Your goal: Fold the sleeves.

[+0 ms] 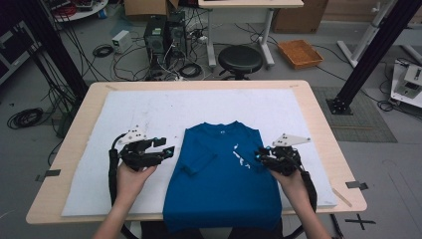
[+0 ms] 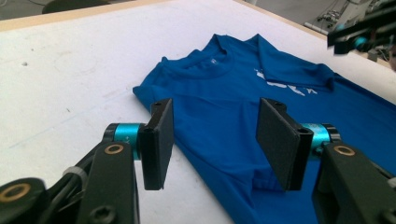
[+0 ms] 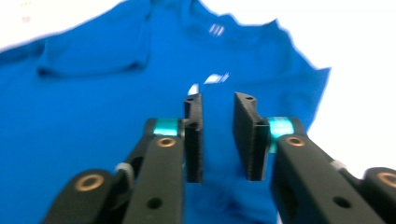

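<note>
Blue T-shirt (image 1: 221, 174) lies flat on the white mat (image 1: 99, 149) that covers the counter (image 1: 318, 114), collar toward the far edge, hem hanging over the near edge. Both short sleeves are folded inward onto the chest; a white print shows near the sleeve on the right gripper's side.

Left gripper (image 1: 166, 149): held in the person's left hand (image 1: 130, 179), just off the shirt's edge, over the mat. In the left gripper view its jaws stand wide apart with nothing between them. The shirt's side edge runs ahead of and below the gap; the folded sleeve and collar lie further out beyond the jaw tips. Pads (image 2: 156, 140) clear of the cloth.

Right gripper (image 1: 258, 155): held in the right hand (image 1: 293, 186), jaw tips over the folded sleeve on its side of the shirt. In the right gripper view the jaws stand at a narrow gap, no cloth pinched between the pads (image 3: 195, 140); blue fabric lies directly beneath and ahead of them, white print just beyond the tips. That view is blurred, so contact with the cloth cannot be told.

Stool (image 1: 240, 59) stands beyond the counter's far edge.
</note>
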`<action>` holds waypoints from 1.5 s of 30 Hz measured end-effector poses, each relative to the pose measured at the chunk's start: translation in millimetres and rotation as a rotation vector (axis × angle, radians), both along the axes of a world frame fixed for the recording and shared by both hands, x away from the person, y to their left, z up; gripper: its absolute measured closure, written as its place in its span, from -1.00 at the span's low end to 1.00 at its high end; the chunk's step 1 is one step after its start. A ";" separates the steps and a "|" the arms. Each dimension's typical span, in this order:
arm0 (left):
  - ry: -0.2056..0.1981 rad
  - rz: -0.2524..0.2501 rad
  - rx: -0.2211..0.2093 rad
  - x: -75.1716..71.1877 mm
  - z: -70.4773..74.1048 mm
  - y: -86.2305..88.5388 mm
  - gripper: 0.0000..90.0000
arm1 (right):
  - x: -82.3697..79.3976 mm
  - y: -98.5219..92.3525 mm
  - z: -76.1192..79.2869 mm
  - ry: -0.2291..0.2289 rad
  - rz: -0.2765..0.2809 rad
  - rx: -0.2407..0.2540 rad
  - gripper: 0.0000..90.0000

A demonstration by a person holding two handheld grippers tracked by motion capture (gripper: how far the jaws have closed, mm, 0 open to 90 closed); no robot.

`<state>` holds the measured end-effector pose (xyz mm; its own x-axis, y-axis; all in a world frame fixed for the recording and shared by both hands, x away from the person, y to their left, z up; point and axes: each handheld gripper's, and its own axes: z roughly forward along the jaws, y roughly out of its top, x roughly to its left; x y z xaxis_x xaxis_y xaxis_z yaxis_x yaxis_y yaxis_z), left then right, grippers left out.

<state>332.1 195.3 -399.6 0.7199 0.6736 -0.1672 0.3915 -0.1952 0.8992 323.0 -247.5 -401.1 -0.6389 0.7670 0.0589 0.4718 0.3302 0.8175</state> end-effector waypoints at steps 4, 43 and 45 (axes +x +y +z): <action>-0.006 0.007 -0.007 6.7 4.2 -4.0 0.02 | 10.2 -14.3 16.6 -0.040 -0.062 0.078 0.21; 0.002 0.029 -0.017 3.6 0.4 0.6 -0.07 | 24.4 -44.2 23.5 -0.063 -0.171 0.174 -0.15; -0.003 0.032 -0.020 2.8 1.0 1.1 -0.07 | 24.7 -42.8 23.3 -0.060 -0.167 0.173 -0.15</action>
<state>335.0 196.4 -398.6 0.6983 0.6931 -0.1790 0.3947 -0.1641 0.9041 347.7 -290.2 -377.8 -0.5102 0.8443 0.1641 0.4571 0.1045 0.8833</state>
